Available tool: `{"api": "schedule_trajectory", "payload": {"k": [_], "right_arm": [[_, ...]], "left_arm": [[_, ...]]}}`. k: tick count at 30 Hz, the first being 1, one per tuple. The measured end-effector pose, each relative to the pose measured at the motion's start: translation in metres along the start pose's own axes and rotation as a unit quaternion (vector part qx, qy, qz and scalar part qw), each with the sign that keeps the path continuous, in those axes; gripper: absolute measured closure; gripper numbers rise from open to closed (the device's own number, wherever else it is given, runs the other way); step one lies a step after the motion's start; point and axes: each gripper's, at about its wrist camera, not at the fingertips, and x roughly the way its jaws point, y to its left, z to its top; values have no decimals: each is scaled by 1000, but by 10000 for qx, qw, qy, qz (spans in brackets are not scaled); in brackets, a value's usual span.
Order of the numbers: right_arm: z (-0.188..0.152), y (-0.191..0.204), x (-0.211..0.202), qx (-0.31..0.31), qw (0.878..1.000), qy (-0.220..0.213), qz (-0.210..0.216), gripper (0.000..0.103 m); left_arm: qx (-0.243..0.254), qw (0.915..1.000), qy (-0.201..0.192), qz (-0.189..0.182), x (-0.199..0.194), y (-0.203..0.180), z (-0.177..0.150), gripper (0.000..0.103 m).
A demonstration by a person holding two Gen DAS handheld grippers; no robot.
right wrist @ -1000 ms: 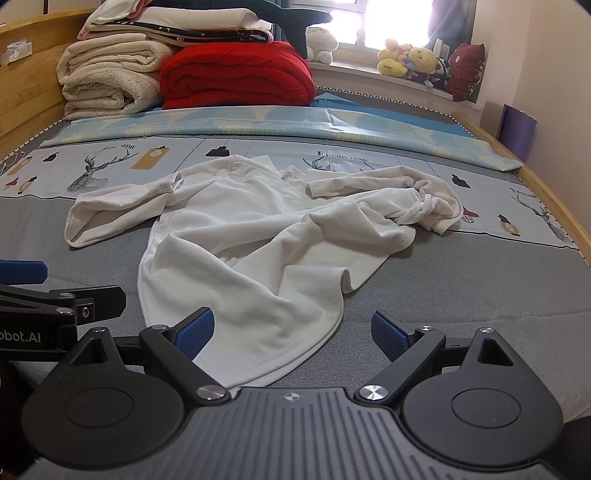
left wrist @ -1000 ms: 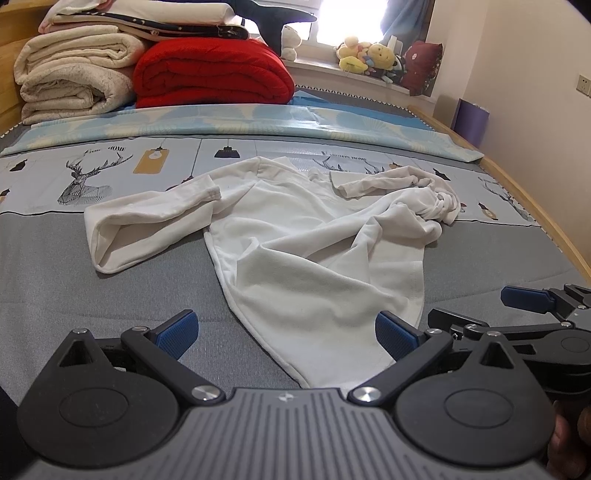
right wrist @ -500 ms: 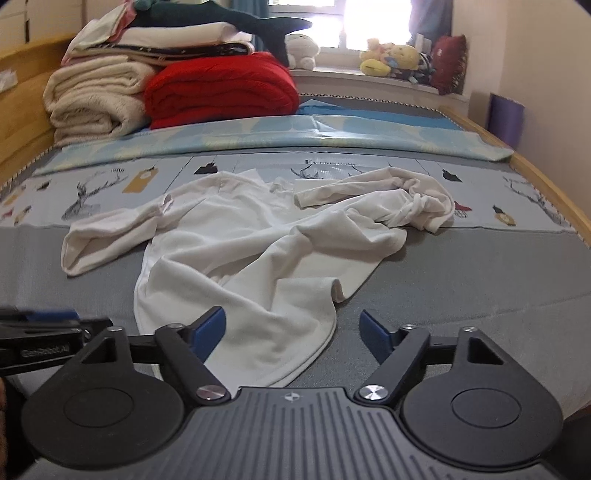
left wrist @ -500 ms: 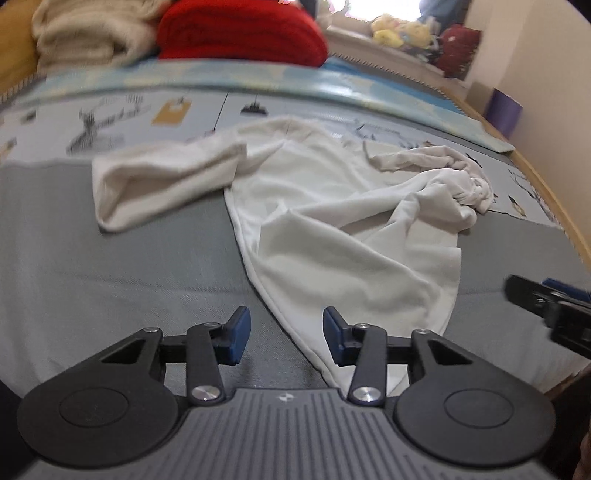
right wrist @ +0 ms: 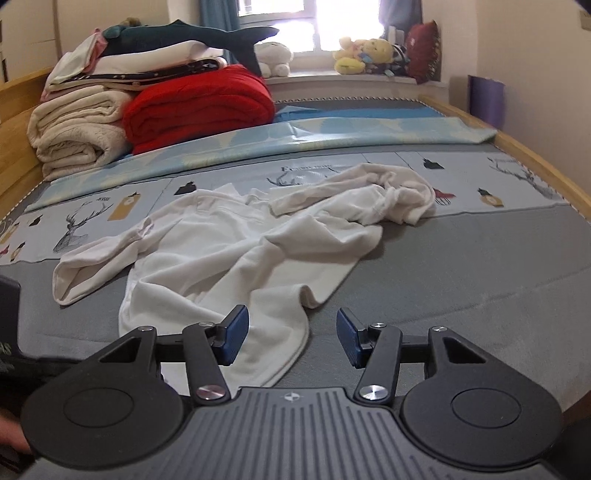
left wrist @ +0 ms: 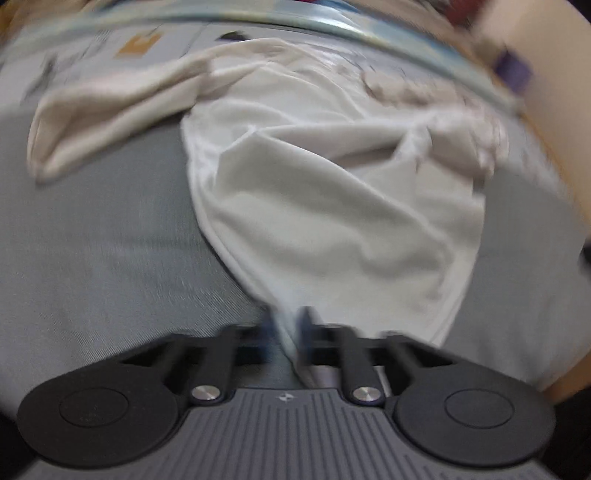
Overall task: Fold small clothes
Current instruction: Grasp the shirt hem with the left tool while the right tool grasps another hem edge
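Note:
A crumpled white long-sleeved garment [left wrist: 332, 206] [right wrist: 229, 258] lies spread on the grey bed cover [right wrist: 461, 280]. In the blurred left wrist view my left gripper [left wrist: 287, 332] is shut on the garment's near hem corner, with a strip of white cloth pinched between the blue pads. In the right wrist view my right gripper [right wrist: 291, 339] hovers low over the other near corner of the hem. Its jaws are closing; the cloth edge lies between them and the pads [right wrist: 232, 332] stand clear of it. One sleeve [right wrist: 92, 262] stretches out left, the other [right wrist: 388, 192] is bunched at the far right.
Folded cream blankets [right wrist: 77, 129], a red quilt [right wrist: 199, 107] and a plush shark [right wrist: 192, 35] are stacked at the bed's head. Stuffed toys [right wrist: 365, 55] sit on the windowsill. A wooden bed frame [right wrist: 535, 166] runs along the right. The left gripper's body [right wrist: 11, 332] shows at the left edge.
My left gripper dropped toward the bed, tilted downward and shut on the garment's near hem. My right gripper slid sideways over the other hem corner and its jaws narrowed.

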Motion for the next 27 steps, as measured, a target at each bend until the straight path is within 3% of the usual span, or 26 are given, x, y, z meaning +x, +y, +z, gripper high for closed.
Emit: {"api": "schedule_trajectory", "payload": {"k": [3,5,8,9,11,15,18,22,25,27], "right_arm": [[1,-6,2,152,9999,2,-64,48],[4,-9,3,223,9997,-11,-92,48],[12,-18,4,390,9992,-76,-76,48],[15,-23,5,450,9990,-75,-45,48],[26,-35,8,619,9980,-107,-50,48],[55,-56,27,503,9981,-220,-284,48],[77,-73,47,274,9988,-289,-279,48],[87,-90,83,-135,9994,-67,-316,66],[84,-97,112,73,9983,415,-409,82],[82,-92,124,16,9977,569,-359,82]], "left_arm": [[404,9987,57,303,-3,15,19,100],[614,9953,113,738,-7,43,38,100],[765,9888,496,1179,-9,93,60,100],[582,9900,620,1123,-12,111,65,100],[349,9938,844,631,-18,136,74,99],[817,9939,674,309,-26,148,71,98],[300,9962,790,200,-19,163,68,98],[-94,9972,740,101,-18,176,74,85],[-133,9963,854,39,-13,177,81,75],[-133,9961,868,-19,-9,174,83,67]]}}
